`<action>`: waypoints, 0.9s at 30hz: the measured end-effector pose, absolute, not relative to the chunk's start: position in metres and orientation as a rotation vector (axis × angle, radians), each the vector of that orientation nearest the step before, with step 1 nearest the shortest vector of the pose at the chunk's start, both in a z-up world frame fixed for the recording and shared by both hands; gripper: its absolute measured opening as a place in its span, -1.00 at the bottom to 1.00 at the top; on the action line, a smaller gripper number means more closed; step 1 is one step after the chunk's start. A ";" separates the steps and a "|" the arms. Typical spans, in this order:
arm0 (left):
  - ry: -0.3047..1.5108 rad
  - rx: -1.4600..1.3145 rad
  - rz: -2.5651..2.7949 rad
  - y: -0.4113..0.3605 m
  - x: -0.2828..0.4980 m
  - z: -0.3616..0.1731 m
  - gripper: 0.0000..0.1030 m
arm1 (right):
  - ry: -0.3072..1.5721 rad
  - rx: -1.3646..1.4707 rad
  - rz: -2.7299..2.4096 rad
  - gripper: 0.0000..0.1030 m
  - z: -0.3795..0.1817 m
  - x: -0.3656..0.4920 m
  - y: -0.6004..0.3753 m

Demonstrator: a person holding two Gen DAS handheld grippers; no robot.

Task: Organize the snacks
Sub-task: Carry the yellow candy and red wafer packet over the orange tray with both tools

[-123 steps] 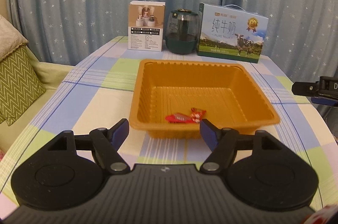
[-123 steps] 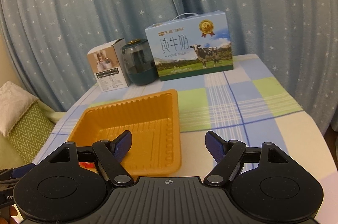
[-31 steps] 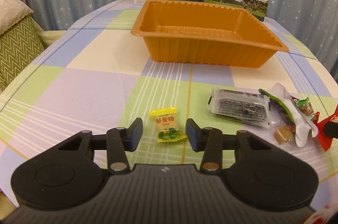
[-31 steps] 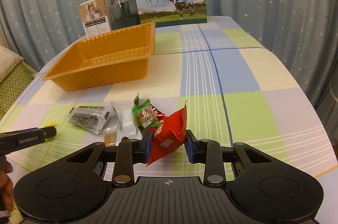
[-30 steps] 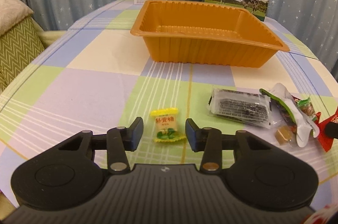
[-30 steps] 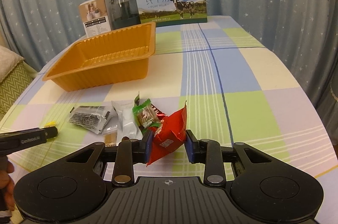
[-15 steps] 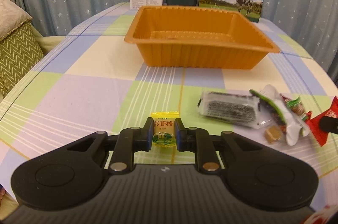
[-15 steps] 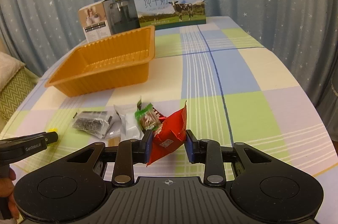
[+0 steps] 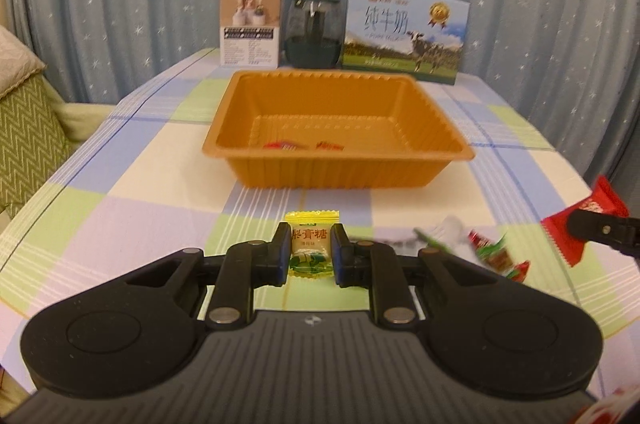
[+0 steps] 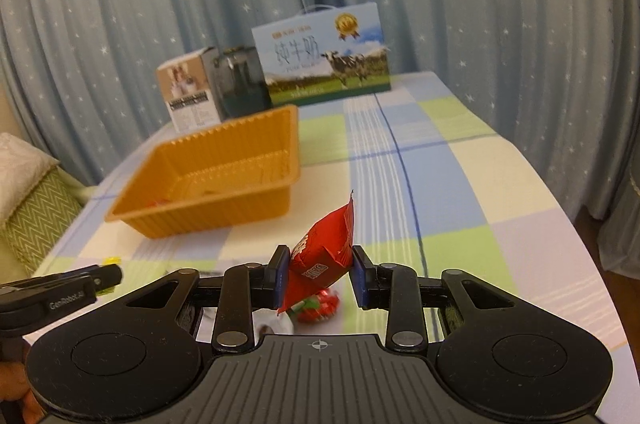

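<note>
Where wrappers (image 9: 486, 251) blur, perhaps snacks, tray (image 9: 340, 170) beyond

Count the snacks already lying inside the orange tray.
2: two red-wrapped snacks, one left and one right, against the orange tray's near wall, which may hide more.

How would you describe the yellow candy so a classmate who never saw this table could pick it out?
Start at the orange tray on the checked tablecloth. Nearer the camera, the left gripper pinches the yellow candy. It alone is yellow; the right gripper holds a red packet.
</note>
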State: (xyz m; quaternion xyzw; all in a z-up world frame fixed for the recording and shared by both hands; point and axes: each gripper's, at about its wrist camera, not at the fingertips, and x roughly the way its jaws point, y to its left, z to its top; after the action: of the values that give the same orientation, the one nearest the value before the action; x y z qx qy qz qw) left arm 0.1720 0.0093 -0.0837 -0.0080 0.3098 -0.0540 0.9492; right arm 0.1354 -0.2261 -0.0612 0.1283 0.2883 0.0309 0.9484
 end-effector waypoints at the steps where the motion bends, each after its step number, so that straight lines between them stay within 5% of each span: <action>1: 0.624 -0.016 -0.113 0.009 0.174 -0.080 -0.65 | 0.583 0.264 0.078 -0.37 -0.058 0.138 -0.225; 13: 0.538 -0.022 -0.114 0.001 0.225 -0.043 -0.65 | 0.514 0.136 0.241 -0.37 -0.023 0.220 -0.204; 27: 0.565 -0.060 -0.068 0.019 0.305 -0.051 -0.65 | 0.603 0.152 0.314 -0.37 -0.050 0.321 -0.191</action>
State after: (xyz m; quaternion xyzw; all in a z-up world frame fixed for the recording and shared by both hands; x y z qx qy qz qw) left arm 0.3049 0.0194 -0.0510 -0.0295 0.2788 -0.0335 0.9593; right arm 0.3212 -0.1906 -0.0495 0.0744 0.2954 0.1537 0.9400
